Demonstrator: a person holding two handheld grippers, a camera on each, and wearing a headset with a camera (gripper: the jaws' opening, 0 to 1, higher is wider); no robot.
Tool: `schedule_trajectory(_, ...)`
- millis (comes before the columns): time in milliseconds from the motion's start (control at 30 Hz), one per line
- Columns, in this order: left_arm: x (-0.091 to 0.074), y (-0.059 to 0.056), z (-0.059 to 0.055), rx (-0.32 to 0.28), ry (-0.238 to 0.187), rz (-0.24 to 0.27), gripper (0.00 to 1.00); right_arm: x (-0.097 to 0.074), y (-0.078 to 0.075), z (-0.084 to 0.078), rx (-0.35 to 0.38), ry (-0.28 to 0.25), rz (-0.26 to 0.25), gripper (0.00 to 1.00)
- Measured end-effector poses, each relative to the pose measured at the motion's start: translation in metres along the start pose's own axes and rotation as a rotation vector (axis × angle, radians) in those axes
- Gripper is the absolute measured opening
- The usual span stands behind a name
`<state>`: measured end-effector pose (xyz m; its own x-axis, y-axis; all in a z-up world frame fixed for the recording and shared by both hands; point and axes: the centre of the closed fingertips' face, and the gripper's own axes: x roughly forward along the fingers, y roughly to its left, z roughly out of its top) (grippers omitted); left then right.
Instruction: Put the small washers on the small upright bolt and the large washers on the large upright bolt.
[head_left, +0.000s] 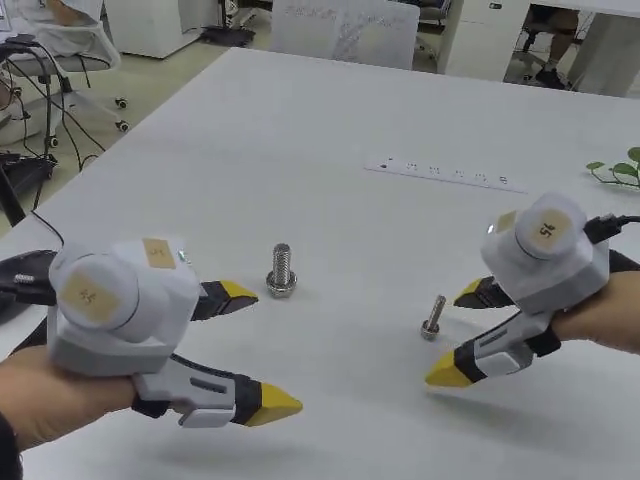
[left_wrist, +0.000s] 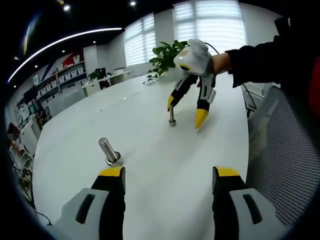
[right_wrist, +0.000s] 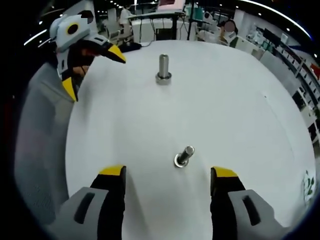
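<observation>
Entry: white table (head_left: 330, 120), bearing two upright bolts. The large bolt (head_left: 281, 270) is standing threads-up on a wider ring at its foot. Whether that ring is the bolt's head or seated washers is too small to tell. The small bolt (head_left: 433, 317) is standing to the right of the large bolt and a little nearer the person. It is leaning slightly and is likewise ringed at its base. The left gripper (head_left: 258, 348) is hovering left of the large bolt on the person's side, its jaws spread wide and carrying nothing. The right gripper (head_left: 452, 335) is hanging further right of the large bolt again, its jaws parted and empty, with the yellow tips pointing in just beside the small bolt. Hazard, as judged: the small bolt is resting on a narrow foot and already tilting. A tip brushing its shank is likely to topple it, sending it rolling and shedding anything stacked on it. The large bolt is looking steadier, though a sideways sweep by the left tips is risking the same.
</observation>
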<state>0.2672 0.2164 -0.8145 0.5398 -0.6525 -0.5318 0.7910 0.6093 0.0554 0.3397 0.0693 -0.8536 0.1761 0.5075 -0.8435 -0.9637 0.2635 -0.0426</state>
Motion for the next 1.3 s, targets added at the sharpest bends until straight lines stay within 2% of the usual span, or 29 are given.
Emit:
schedule_trajectory(300,-0.002,0.001,0.005,0.004,-0.005,0.003,0.71,-0.011,0.002,0.007,0.026,-0.074,-0.024,0.77)
schedule_trajectory(667,-0.003,-0.001,0.007,-0.002,-0.011,0.003,0.71,-0.027,0.016,0.008,0.061,-0.134,-0.051,0.79)
schedule_trajectory(967,-0.010,-0.001,0.009,-0.014,-0.025,0.008,0.71,-0.039,0.036,0.008,0.077,-0.183,-0.061,0.80)
schedule_trajectory(1300,-0.020,-0.008,0.010,-0.030,-0.035,0.006,0.71,-0.049,0.056,0.005,0.097,-0.233,-0.072,0.80)
